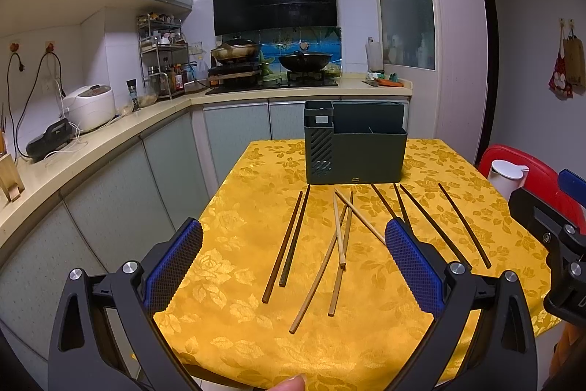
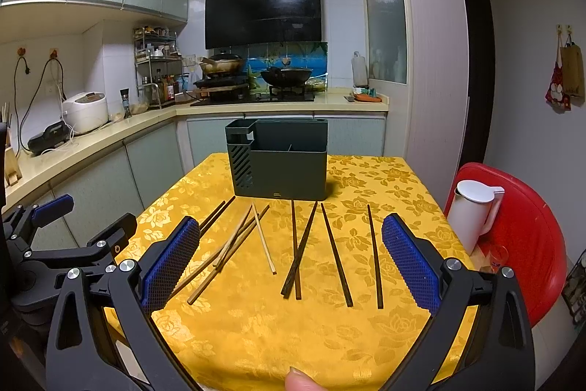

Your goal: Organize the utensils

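Both grippers hover above the near edge of the table (image 1: 457, 171), which is spread with a yellow cloth, and both have their jaws spread wide with nothing between the blue pads. The left gripper (image 1: 293, 266) looks down on the chopsticks: a dark brown pair (image 1: 287, 240) lies side by side toward the left edge, and a tangle of pale bamboo sticks (image 1: 338, 244) crosses itself in the middle, both groups framed in the gap between its jaws but lying on the cloth below and ahead of the tips, untouched. Four black sticks (image 1: 432, 226) fan out toward the right edge, partly hidden behind the left gripper's right pad. In the right wrist view, the right gripper (image 2: 289, 266) frames those black sticks (image 2: 335, 253), two of them crossing near their near ends, again ahead of the pads and untouched. The dark green holder (image 1: 355, 141) stands upright near the far edge, behind all the sticks, its compartments open on top. A white jug (image 2: 472, 215) sits on a red stool (image 2: 527, 244) beyond the right edge.
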Available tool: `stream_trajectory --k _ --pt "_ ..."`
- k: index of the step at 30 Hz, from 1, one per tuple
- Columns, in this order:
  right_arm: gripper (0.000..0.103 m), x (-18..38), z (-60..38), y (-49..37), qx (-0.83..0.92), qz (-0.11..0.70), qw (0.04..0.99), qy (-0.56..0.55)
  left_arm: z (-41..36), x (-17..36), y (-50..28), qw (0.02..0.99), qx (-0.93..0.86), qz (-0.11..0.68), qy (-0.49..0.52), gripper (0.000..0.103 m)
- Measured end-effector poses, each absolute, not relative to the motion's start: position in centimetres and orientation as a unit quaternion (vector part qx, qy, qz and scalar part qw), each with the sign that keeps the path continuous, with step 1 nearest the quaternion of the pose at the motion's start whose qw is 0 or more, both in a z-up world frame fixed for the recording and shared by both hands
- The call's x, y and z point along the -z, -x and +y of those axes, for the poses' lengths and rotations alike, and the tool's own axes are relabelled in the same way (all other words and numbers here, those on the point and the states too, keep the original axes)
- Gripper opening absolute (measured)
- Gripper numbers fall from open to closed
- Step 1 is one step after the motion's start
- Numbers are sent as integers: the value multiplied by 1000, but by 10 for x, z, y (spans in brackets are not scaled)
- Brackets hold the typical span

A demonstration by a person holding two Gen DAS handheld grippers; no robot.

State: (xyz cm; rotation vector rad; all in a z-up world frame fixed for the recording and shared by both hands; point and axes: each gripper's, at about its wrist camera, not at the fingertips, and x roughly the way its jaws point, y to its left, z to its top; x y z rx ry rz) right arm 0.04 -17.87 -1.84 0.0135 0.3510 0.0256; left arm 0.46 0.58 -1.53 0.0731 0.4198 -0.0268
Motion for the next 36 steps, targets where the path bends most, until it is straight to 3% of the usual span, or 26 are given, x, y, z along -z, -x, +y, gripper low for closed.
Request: stream_trajectory --k 36 --pt "97 19 -178 -2 -13 178 984 -6 4 15 -7 976 13 213 -36 96"
